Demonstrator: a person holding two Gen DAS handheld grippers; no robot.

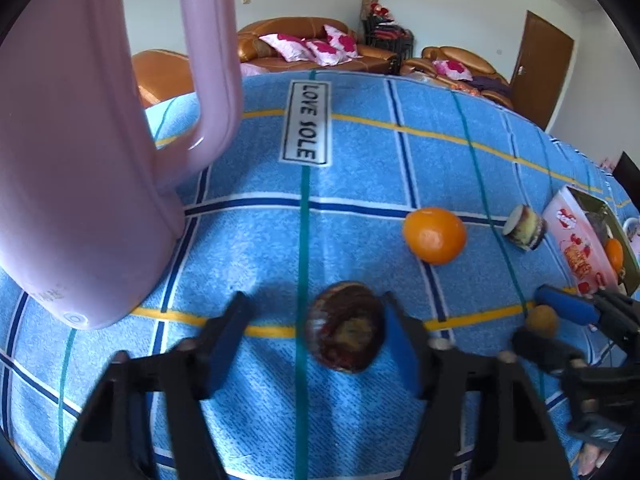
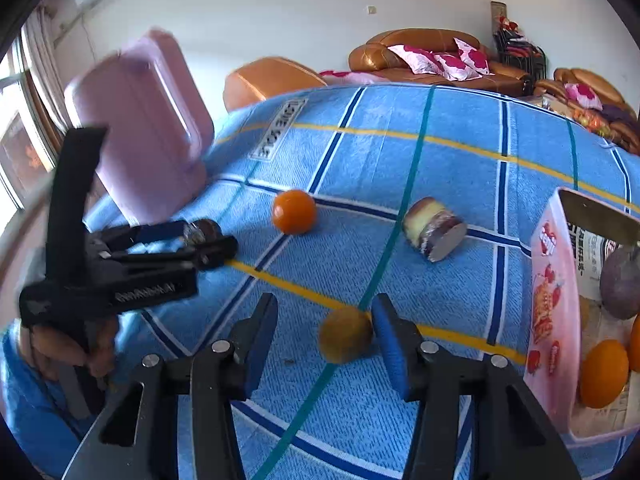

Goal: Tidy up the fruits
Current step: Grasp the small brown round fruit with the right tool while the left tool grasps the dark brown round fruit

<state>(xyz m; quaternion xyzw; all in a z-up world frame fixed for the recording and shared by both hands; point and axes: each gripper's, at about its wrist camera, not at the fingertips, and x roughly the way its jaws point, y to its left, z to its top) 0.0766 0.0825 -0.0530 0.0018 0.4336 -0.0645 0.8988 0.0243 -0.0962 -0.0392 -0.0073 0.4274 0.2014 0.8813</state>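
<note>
A dark maroon fruit (image 1: pixel 346 326) lies on the blue checked cloth (image 1: pixel 360 168) between the fingers of my left gripper (image 1: pixel 316 316). The right pad is against it, while the left pad stands apart, so the gripper is open. In the right wrist view a small yellow-brown fruit (image 2: pixel 346 338) sits between the fingers of my right gripper (image 2: pixel 326 312). It rests by the right pad with a gap on the left, so this gripper is open too. An orange (image 1: pixel 434 235) and a cut purple-skinned piece (image 1: pixel 524 227) lie farther back.
A tall pink jug (image 1: pixel 80 160) stands close on the left. A pink box (image 2: pixel 552 320) at the right edge holds oranges (image 2: pixel 604 374) and a purplish fruit (image 2: pixel 620 288). A hand (image 2: pixel 72 348) holds the left gripper (image 2: pixel 200 240). Sofas stand behind the table.
</note>
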